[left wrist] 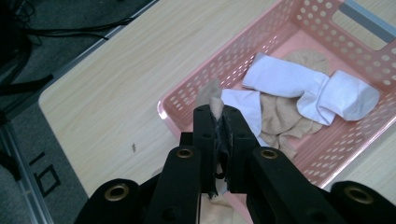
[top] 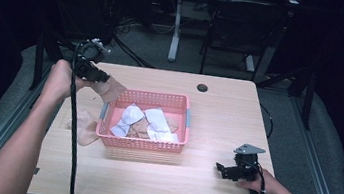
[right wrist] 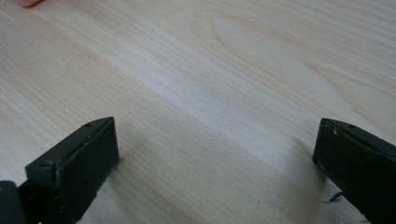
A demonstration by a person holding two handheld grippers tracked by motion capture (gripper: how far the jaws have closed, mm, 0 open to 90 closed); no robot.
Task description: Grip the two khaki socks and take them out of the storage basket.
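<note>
We've got our left gripper [top: 99,78] raised with jaws pinched together, while our right gripper [top: 223,170] sits low, jaws spread wide.

High view: dim, soft, bluish cast; room beyond the pale wooden table [top: 219,103] falls to near black at left and right. Pink perforated plastic basket [top: 143,143] throws a faint near-side shadow. Right gripper view: broad pale sheen across the wood grain, near jaws soft-focused.
</note>
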